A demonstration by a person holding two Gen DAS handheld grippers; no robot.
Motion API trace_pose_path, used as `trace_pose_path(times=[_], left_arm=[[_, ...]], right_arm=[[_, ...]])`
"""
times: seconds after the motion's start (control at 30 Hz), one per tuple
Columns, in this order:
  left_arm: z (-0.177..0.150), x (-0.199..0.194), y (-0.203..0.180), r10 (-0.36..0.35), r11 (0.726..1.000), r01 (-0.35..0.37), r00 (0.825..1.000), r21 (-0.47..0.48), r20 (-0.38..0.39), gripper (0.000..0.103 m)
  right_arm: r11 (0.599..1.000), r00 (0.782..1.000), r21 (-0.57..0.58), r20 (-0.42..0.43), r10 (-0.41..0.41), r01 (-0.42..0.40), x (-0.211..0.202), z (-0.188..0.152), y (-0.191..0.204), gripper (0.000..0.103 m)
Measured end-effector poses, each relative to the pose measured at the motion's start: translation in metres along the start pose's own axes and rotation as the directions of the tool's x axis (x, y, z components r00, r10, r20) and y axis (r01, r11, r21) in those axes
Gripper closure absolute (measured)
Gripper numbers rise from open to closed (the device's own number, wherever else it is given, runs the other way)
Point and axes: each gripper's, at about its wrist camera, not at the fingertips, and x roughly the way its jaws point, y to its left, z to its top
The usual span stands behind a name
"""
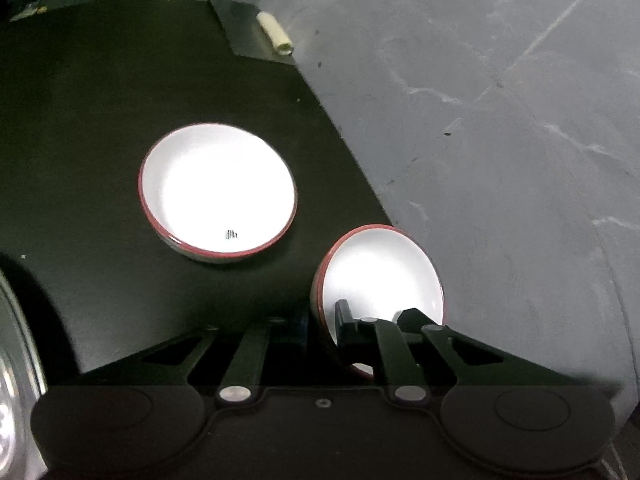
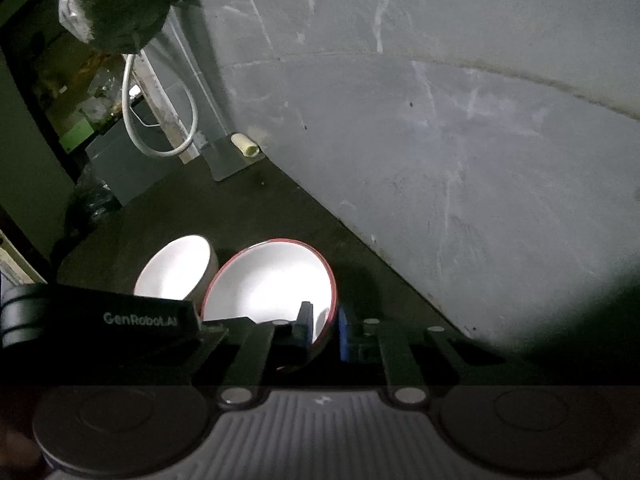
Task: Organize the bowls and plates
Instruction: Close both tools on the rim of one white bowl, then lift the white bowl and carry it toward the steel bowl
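A white bowl with a red rim [image 1: 380,276] hangs tilted over the right edge of the black table [image 1: 100,112]. My left gripper [image 1: 324,320] is shut on its near left rim, one finger inside and one outside. A second red-rimmed bowl [image 1: 218,194] stands upright on the table, farther off to the left. My right gripper [image 2: 326,326] is shut on the near right rim of a tilted red-rimmed bowl [image 2: 268,280]. The left gripper's housing [image 2: 100,320] sits close by that bowl's left side, with another white bowl [image 2: 176,272] behind it. Whether both grippers hold one bowl I cannot tell.
Grey stone floor [image 1: 500,120] lies past the table's right edge. A cream tube piece [image 1: 275,34] rests near the far corner, with a white cable loop [image 2: 160,120] beyond it. A shiny metal rim [image 1: 16,360] shows at the near left. A plastic-wrapped bundle [image 2: 112,4] hangs at top left.
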Motion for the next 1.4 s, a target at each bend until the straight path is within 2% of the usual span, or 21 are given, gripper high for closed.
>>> trace_pose_path(times=[0.2, 0.4, 0.53, 0.77, 0.9, 1.07, 1.4], left_arm=[[-0.008, -0.035, -0.009, -0.026, 0.998, 0.021, 0.996, 0.057, 0.088, 0.091], [-0.023, -0.091, -0.021, -0.047, 0.991, 0.02, 0.976, 0.13, 0.212, 0.092], [-0.038, -0.13, -0.025, -0.061, 0.985, 0.009, 0.955, 0.175, 0.292, 0.092], [-0.073, -0.197, -0.025, -0.08, 0.971, -0.028, 0.896, 0.236, 0.436, 0.093], [-0.092, -0.226, -0.019, -0.072, 0.969, -0.054, 0.871, 0.241, 0.485, 0.093], [-0.115, -0.255, -0.003, -0.036, 0.974, -0.083, 0.862, 0.21, 0.505, 0.092], [-0.157, -0.287, 0.036, 0.052, 0.985, -0.123, 0.876, 0.117, 0.48, 0.092]], right_arm=[[0.999, 0.996, -0.035, 0.084, 0.025, -0.022, -0.033, -0.003, 0.011, 0.09], [0.995, 0.982, -0.085, 0.175, 0.073, -0.058, -0.081, -0.006, 0.028, 0.09], [0.989, 0.97, -0.124, 0.218, 0.104, -0.078, -0.113, -0.011, 0.041, 0.09], [0.968, 0.936, -0.227, 0.305, 0.177, -0.109, -0.167, -0.026, 0.072, 0.09], [0.948, 0.921, -0.289, 0.317, 0.227, -0.134, -0.19, -0.037, 0.087, 0.09], [0.911, 0.912, -0.37, 0.283, 0.297, -0.182, -0.207, -0.05, 0.106, 0.09], [0.849, 0.918, -0.454, 0.145, 0.369, -0.27, -0.216, -0.08, 0.136, 0.09]])
